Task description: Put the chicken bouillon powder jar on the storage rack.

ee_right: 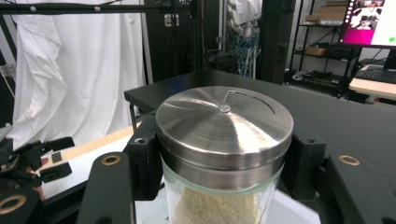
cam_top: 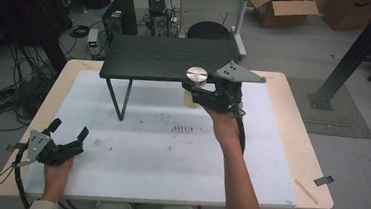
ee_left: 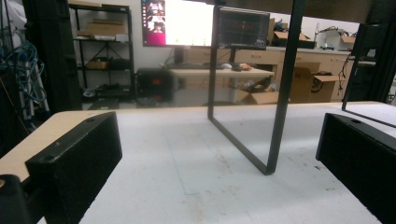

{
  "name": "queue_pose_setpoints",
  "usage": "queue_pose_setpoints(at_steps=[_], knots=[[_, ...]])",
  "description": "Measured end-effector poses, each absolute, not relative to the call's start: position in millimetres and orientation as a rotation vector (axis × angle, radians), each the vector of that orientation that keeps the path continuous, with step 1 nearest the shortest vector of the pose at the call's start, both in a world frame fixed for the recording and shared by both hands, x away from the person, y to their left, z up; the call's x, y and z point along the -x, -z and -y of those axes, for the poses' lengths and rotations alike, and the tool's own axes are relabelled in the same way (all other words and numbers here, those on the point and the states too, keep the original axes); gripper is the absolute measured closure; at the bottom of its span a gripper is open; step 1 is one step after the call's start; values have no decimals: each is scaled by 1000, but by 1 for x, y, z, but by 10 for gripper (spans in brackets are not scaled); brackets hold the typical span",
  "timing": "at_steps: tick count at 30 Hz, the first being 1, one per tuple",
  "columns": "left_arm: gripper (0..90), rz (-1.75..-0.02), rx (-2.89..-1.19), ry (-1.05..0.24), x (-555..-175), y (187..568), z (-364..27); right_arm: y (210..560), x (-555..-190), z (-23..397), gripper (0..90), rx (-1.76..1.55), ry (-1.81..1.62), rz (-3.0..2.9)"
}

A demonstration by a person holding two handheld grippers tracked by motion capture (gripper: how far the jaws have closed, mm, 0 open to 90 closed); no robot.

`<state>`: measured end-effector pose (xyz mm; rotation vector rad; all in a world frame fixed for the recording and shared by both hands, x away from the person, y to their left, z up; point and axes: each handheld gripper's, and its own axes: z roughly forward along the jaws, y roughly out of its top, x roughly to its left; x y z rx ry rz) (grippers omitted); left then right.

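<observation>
Currently the right gripper (cam_top: pixel 198 91) is clamped on a glass jar (cam_top: pixel 192 96) with a steel lid (ee_right: pixel 224 122), one jaw against each side just below the lid (pale grains show inside). The jar is held upright, long axis vertical, clear of the white mat (cam_top: pixel 159 152), at the front right edge of the low black shelf (cam_top: pixel 169 57). The shelf top lies directly beyond the jar. The left gripper (cam_top: pixel 68 129), jaws apart and empty, rests at the table's near left corner, well apart from the jar.
</observation>
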<state>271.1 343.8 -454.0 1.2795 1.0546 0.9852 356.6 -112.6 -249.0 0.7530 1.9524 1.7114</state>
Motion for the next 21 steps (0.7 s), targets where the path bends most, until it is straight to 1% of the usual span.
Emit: queue_pose_setpoints(at_steps=[16,21], knots=[[8,-1056,-1290,-989,-272,454,-343,220,-376,94,424,-724,-1735,-1973],[9,-1055,-1293,-992,-272,454,-342,220,-385,93,424,-749,-1735,-1971]])
